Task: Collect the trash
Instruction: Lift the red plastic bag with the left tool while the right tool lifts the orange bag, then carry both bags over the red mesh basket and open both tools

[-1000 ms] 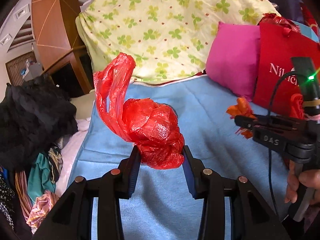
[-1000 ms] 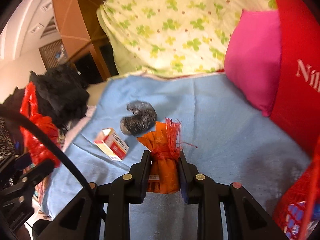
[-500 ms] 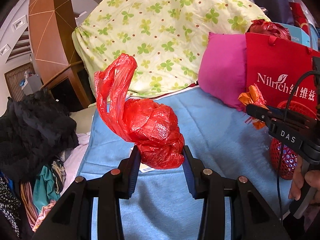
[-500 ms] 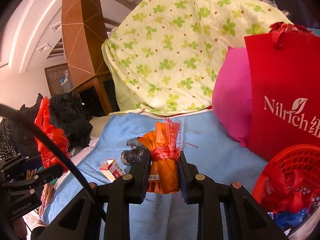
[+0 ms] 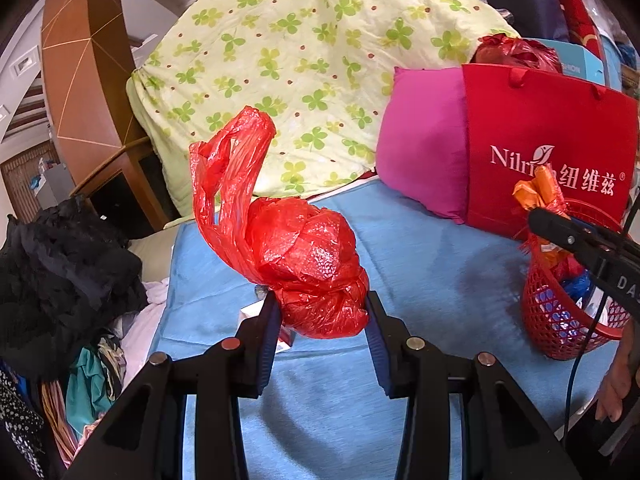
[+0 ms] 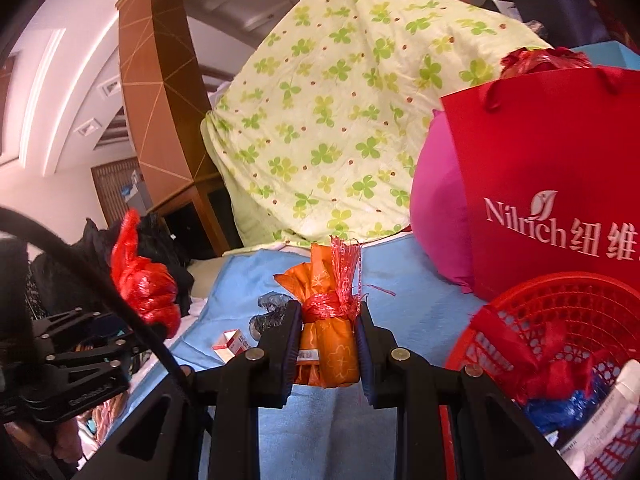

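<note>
Both grippers have risen and swung toward the right side of the bed since a second ago, so the red mesh basket (image 6: 560, 320), unseen from the left wrist earlier, now sits near the right gripper (image 6: 326, 344). That gripper tilts slightly downward, and its two black fingers (image 6: 290, 344) are pinched tight on an orange wrapper bundle (image 6: 330, 344) tied around the middle with red netting, held upright above the blue bedsheet (image 6: 412, 300). In the left wrist view the same bundle (image 5: 540, 192) appears just above the basket's rim (image 5: 600, 332), at the tip of the dark right tool. Loose trash already lies inside the basket, red and blue scraps among it. The left gripper (image 5: 320, 320) points more steeply down, and its fingers (image 5: 270, 320) squeeze a crumpled red plastic bag (image 5: 312, 264) whose handle loops stand up above the knot. Part of a hand (image 5: 618, 392) shows at the lower right edge of that view, gripping the right tool's handle. Still lying on the sheet are a small red-and-white carton (image 6: 234, 344) and a dark crumpled wad (image 6: 268, 314), possibly another plastic bag, though it is too small to be sure. Behind the basket stand a red paper shopping bag (image 6: 552, 184) and a pink pillow (image 5: 424, 168), with a clover-print quilt (image 5: 300, 60) heaped against the wooden headboard (image 6: 156, 100). Dark clothes (image 5: 60, 272) pile up beside the bed on the left.
</note>
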Motion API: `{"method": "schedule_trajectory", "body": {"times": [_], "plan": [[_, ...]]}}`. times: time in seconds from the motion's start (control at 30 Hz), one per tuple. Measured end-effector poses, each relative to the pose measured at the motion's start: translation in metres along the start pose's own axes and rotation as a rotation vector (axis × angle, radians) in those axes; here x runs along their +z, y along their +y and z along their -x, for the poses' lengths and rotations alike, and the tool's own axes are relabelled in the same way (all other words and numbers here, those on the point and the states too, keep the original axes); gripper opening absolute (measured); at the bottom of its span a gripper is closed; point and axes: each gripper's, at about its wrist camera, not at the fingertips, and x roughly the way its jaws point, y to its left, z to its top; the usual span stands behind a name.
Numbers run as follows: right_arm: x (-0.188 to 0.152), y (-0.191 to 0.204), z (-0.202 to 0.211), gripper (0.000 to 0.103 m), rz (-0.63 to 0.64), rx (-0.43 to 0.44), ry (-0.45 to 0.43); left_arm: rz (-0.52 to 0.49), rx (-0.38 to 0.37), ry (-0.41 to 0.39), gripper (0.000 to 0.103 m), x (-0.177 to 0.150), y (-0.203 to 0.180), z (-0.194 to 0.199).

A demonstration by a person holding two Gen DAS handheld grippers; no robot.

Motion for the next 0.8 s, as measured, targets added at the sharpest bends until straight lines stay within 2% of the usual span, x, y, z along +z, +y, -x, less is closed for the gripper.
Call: {"method": "schedule_trajectory", "body": {"times": [0.8], "plan": [[0.006, -0.061, 0.037, 0.028, -0.071, -0.076, -0.044, -0.096, -0.088, -0.012, 0.043, 0.014, -0.061, 0.003]]}}
